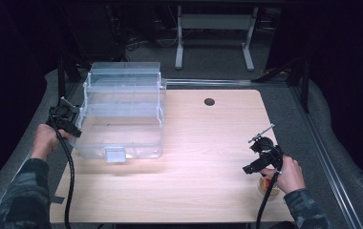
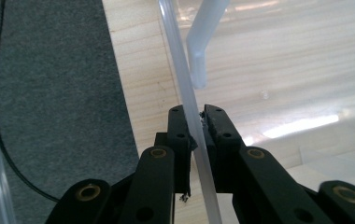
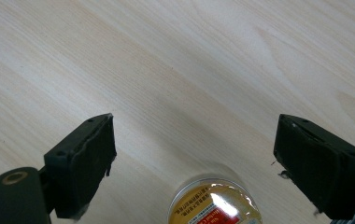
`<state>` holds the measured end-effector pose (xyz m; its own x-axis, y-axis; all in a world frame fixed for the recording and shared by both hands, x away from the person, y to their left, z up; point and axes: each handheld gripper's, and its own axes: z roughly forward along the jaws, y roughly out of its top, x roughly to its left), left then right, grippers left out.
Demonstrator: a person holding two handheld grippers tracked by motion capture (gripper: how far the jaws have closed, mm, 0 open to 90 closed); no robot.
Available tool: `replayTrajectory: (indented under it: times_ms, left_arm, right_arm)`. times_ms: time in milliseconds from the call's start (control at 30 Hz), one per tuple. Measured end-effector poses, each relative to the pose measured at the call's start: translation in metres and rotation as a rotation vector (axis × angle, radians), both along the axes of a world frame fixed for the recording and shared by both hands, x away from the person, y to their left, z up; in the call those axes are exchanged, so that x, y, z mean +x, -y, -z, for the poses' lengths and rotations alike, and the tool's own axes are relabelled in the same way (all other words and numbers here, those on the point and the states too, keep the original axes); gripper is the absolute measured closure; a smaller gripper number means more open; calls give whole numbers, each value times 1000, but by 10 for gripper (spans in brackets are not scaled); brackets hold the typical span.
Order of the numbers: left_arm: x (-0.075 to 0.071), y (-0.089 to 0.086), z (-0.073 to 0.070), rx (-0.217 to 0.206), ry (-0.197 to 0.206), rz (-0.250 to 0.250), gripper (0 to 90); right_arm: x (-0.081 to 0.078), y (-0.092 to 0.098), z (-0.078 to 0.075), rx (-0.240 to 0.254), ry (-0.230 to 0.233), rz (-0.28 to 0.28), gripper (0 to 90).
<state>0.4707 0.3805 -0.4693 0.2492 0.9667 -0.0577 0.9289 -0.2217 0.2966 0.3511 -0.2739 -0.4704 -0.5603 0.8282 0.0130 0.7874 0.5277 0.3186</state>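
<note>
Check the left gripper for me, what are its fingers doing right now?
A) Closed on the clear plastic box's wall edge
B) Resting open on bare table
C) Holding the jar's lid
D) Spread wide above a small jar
A: in the left gripper view the left gripper has its fingers pinched on the thin wall edge of the clear plastic box.

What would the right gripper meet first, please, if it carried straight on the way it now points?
Probably the bare wooden table: the right gripper, jaws open, points down at it, with the small can just beneath.
</note>
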Motion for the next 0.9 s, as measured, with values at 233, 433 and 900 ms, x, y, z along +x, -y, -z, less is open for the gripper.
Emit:
replayTrajectory:
  times_ms: [233, 433, 900]
  left_arm:
    - [-2, 4, 0, 1, 11, 19, 810]
    - [-5, 8, 1, -10, 17, 57, 801]
    - [-5, 26, 0, -2, 13, 103, 793]
  right_arm:
    - [0, 2, -2, 5, 4, 5, 123]
    - [-1, 3, -3, 10, 5, 10, 124]
    - [0, 4, -3, 2, -1, 11, 125]
